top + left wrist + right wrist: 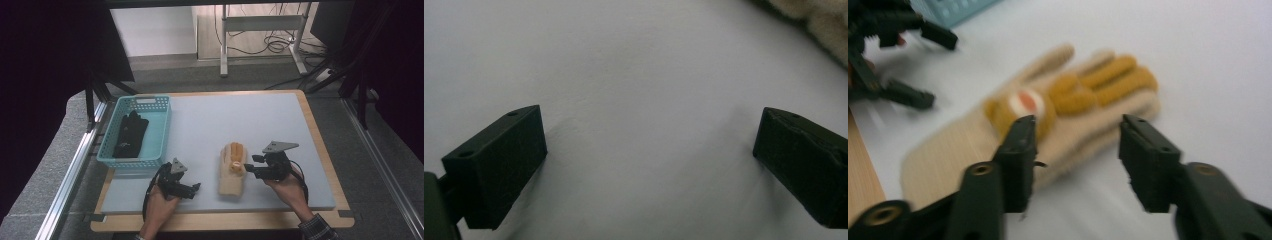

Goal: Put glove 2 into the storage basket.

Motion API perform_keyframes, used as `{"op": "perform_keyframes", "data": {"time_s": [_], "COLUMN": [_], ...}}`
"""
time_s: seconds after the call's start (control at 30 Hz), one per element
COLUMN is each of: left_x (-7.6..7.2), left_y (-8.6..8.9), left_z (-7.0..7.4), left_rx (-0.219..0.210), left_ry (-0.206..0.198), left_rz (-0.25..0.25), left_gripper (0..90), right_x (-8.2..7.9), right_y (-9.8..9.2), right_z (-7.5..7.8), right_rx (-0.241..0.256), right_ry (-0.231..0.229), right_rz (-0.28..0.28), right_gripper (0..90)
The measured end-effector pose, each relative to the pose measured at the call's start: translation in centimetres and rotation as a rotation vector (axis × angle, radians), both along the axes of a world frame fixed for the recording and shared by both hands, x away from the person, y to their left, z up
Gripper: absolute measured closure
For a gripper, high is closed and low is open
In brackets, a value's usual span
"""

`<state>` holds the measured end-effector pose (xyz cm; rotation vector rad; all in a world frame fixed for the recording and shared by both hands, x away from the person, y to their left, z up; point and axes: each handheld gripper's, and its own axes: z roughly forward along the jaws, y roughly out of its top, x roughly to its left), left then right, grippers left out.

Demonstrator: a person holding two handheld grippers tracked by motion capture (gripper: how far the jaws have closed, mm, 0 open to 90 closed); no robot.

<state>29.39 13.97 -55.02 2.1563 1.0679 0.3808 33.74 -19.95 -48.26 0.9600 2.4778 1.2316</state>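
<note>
Cream knit glove w/ mustard-yellow fingers (232, 170) lies flat on grey table (210, 125), mid-front. R gripper (1075, 150) spread, at glove's edge; L gripper (192, 189) spread, empty, near cuff. Risk: jaws catch top layer only, fabric slips.

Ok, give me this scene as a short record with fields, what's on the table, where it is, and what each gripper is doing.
surface: grey mat on a wooden table
work item: beige knitted glove with orange patches, lying flat on the mat, front centre
basket: turquoise plastic basket at the mat's left edge
basket contents: black glove
left gripper: open, over bare mat just left of the beige glove, holding nothing
right gripper: open, fingers at the beige glove's right edge, not closed on it
stage: one glove in the basket, beige glove not yet gripped
</note>
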Motion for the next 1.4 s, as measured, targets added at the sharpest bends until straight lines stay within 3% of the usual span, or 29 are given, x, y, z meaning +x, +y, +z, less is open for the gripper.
{"op": "perform_keyframes", "data": {"time_s": [0.2,0.37,0.63,0.87,1.4], "left_x": [0.0,0.0,-0.2,-0.4,-0.6], "left_y": [0.0,0.0,0.3,1.6,2.3], "left_z": [0.0,0.0,0.1,0.1,-0.1], "left_rx": [0.002,-0.001,-0.004,0.0,-0.007], "left_ry": [0.001,0.002,0.003,0.009,0.002], "left_rz": [-0.002,-0.001,0.011,0.041,0.024], "left_gripper": [0.9,1.0,3.1,1.7,3.8], "right_x": [-0.9,-1.8,-2.8,-3.0,-1.8], "right_y": [-1.0,-0.8,0.7,3.0,8.4], "right_z": [-2.1,-3.1,-4.2,-4.5,-5.2], "right_rx": [-0.044,-0.042,-0.05,-0.044,-0.084], "right_ry": [0.041,0.064,0.079,0.076,0.014], "right_rz": [0.032,0.078,0.137,0.174,0.174], "right_gripper": [74.0,84.0,85.0,85.0,83.6]}}
